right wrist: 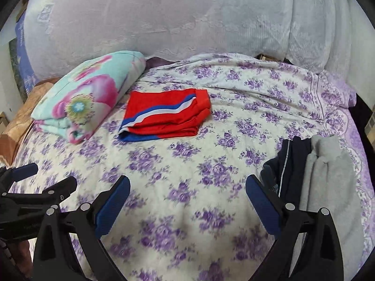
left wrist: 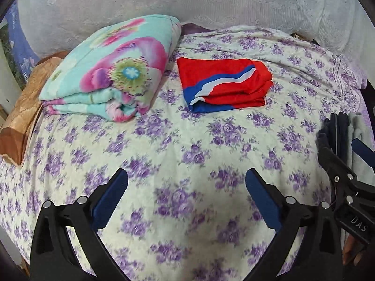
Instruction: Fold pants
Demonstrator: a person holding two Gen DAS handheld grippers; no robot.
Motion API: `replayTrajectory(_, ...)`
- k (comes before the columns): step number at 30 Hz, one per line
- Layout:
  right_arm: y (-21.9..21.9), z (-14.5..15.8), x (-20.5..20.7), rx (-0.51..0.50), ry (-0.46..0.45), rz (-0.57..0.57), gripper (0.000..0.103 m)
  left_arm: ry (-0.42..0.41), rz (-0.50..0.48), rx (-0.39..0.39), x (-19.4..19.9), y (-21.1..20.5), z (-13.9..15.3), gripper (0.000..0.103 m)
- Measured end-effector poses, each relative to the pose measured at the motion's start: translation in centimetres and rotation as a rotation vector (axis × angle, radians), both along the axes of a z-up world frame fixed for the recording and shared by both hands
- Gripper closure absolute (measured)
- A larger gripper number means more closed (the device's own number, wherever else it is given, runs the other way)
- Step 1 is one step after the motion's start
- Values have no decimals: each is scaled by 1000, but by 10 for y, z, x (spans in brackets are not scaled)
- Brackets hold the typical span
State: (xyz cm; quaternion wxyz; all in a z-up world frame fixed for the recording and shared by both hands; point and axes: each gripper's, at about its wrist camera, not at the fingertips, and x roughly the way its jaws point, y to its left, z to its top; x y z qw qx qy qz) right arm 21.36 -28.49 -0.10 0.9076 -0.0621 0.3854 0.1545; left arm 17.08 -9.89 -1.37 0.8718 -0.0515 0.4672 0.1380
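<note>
Pants first: the red shiny pair with the blue-and-white wavy stripe [left wrist: 222,84] already sits folded into a neat flat rectangle near the middle of the bed, just right of the big folded turquoise blanket with pink flowers [left wrist: 110,70], so I'd say that one's done. Going near to far, the left gripper [left wrist: 186,194] hangs over bare bedsheet with its blue-padded jaws spread wide and nothing between them, and the right gripper [right wrist: 187,199] is the same, wide apart and empty. Just beside the right gripper's right finger lies a pile at the bed's right edge: dark navy pants with a thin pale side stripe [right wrist: 290,164] and a grey fleecy garment [right wrist: 328,175] touching them. Probably next in line, though I can't tell whether the grey one is pants too. Handling guess: all of it is light and floppy. The red fabric looks slick, so it could slide out of a loose pinch. The navy and grey look thicker and grippier. I'd grab at the waistband corners or hem ends, one gripper on each, so the cloth hangs straight. No containers anywhere in view. Everything rests straight on the white bedsheet with purple flower print [left wrist: 187,154]. Further back sit a tan crinkly pillow [left wrist: 21,117] at the left edge and a pale lace-covered backdrop [right wrist: 164,18] behind the bed.
</note>
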Motion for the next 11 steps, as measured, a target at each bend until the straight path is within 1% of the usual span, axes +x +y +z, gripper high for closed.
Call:
replayTrajectory(4,1,3,-18,-8,-1,8,4,-4,-4,-24,-17,2,6,5)
replayTrajectory(6,2,3,-25,-13,6,13,4,-6,10,-19,-24,3,9,5)
replayTrajectory(11,3,-3,-42,-19,35,22,4,-3,22,-41,-37,7,8,5)
